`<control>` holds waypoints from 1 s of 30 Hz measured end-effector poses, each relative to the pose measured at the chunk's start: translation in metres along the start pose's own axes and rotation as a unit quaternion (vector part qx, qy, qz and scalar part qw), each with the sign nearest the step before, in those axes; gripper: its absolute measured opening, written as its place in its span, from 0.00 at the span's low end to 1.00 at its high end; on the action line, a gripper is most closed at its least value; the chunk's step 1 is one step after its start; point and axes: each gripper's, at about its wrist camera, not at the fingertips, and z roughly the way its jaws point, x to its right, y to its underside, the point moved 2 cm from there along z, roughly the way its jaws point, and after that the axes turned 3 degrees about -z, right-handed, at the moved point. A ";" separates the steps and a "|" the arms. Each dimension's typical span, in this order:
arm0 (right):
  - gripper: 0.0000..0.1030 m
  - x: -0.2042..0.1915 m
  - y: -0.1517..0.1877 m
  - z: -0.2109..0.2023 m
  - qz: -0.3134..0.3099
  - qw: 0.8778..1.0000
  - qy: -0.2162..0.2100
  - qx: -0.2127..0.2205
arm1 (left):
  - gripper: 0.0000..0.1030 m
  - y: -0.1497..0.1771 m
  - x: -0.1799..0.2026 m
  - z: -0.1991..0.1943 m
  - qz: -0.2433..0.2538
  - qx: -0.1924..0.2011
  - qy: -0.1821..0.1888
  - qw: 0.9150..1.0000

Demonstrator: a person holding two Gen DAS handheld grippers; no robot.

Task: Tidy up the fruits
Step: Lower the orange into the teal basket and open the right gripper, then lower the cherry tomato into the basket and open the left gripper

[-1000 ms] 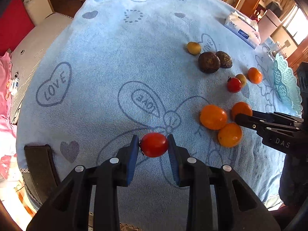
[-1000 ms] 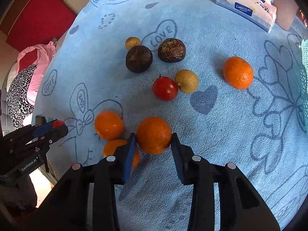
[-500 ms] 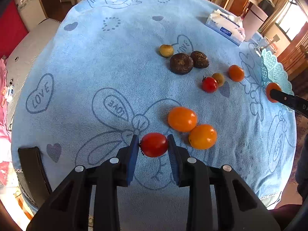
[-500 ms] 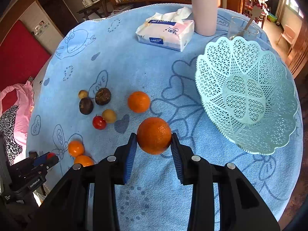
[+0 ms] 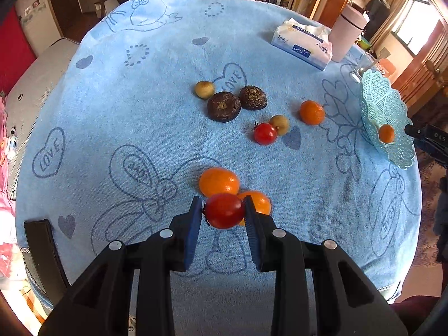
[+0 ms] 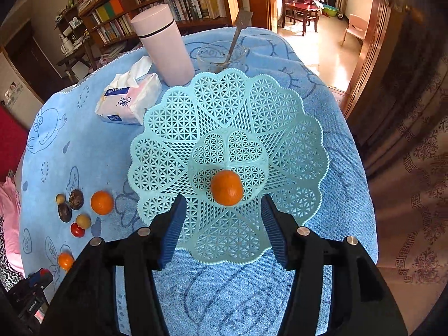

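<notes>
Over the basket (image 6: 294, 151), right tongs (image 6: 224, 218) spread above an orange (image 6: 226, 187); left tongs (image 5: 224, 212) clamping a tomato (image 5: 224, 210).

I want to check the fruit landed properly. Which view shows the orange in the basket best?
The right wrist view: the round orange sits centred in the mint lattice plastic basket, seen from above. The left wrist view shows it small, at the far edge.

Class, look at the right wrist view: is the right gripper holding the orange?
No: the right gripper is open, and the orange lies in the basket.
</notes>
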 end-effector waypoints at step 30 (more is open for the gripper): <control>0.55 0.145 0.114 -0.070 0.121 0.992 0.036 -0.017 | 0.56 -0.065 0.272 0.027 0.210 0.014 0.105 0.972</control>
